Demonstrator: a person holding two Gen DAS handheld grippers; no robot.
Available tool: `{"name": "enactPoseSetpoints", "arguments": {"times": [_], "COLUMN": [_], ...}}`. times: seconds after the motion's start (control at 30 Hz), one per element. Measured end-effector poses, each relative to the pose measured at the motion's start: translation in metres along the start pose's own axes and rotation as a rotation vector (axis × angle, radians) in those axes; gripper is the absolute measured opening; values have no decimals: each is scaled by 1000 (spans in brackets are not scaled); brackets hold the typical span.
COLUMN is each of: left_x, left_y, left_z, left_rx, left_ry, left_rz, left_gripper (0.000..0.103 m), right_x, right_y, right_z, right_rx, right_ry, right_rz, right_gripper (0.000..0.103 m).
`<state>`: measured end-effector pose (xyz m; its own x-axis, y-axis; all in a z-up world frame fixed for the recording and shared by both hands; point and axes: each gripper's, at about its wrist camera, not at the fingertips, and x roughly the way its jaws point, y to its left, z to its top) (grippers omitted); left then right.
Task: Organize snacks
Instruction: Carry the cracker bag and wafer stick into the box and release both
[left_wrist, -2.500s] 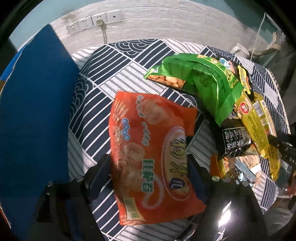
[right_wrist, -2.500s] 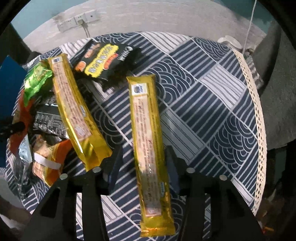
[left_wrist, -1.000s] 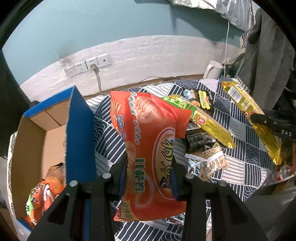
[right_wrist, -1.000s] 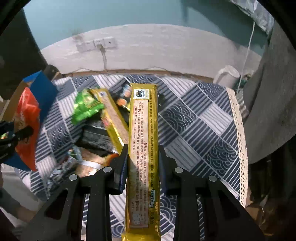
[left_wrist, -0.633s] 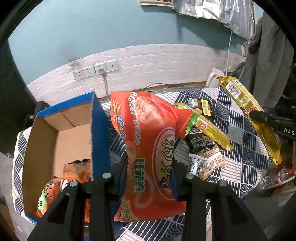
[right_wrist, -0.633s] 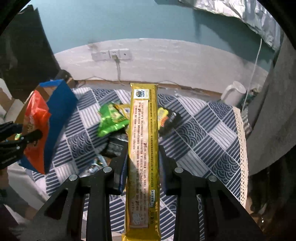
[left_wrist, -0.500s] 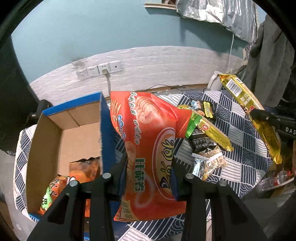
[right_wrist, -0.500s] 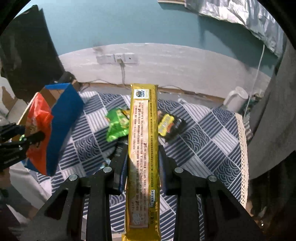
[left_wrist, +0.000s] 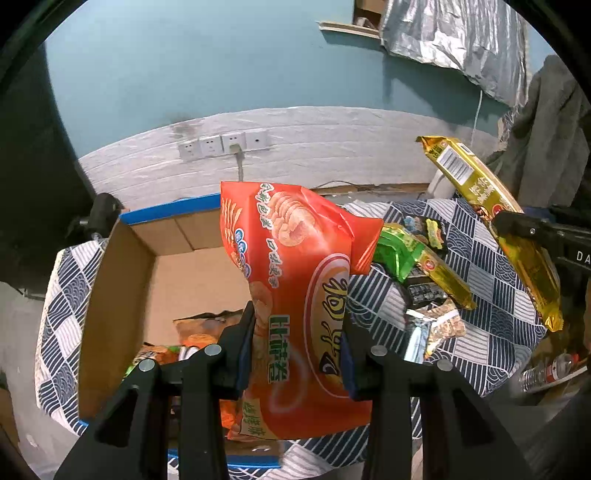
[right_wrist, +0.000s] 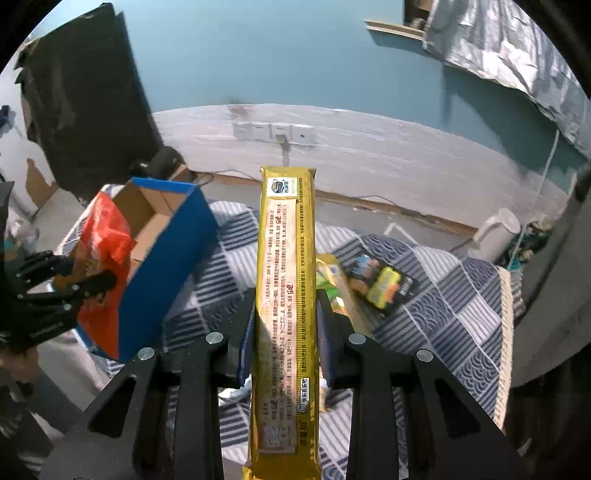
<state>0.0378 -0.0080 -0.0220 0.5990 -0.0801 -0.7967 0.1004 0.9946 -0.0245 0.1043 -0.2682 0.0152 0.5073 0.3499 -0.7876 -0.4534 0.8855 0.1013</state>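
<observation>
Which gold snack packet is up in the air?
The long gold packet clamped in the right gripper. The other gold packet lies on the table among the snack pile.

Both grippers are matte black plastic. The left gripper (left_wrist: 298, 341) has two angular fingers with blue pads (left_wrist: 244, 354) and round silver screws. The right gripper (right_wrist: 285, 326) matches it, with white lettering on its side.
</observation>
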Motion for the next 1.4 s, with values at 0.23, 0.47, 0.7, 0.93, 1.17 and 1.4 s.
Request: {"name": "enactPoseSetpoints", "arguments": {"times": [0.23,0.47,0.7,0.93,1.17,1.4], "left_x": [-8,-9,-8,-2,5,9], "left_y": [35,73,112,145,169,179], "left_z": [-6,-10,-19,-28,-36,-40], "left_rx": [-39,-97,-153,-196,-238,-255], "left_ry": [-12,-16,-9,0,17,29], "left_rz": [31,56,70,87,110,116], "left_gripper": [39,39,39,39,39,41], "right_x": [11,30,59,89,108,121], "right_y": [39,83,130,167,197,218], "right_z": [18,32,41,49,55,63], "right_rx": [-48,-100,-157,-195,-220,-224], "right_ry": [4,29,72,112,140,158], "right_rz": [38,76,120,149,174,205], "right_gripper": [27,27,27,27,27,28]}}
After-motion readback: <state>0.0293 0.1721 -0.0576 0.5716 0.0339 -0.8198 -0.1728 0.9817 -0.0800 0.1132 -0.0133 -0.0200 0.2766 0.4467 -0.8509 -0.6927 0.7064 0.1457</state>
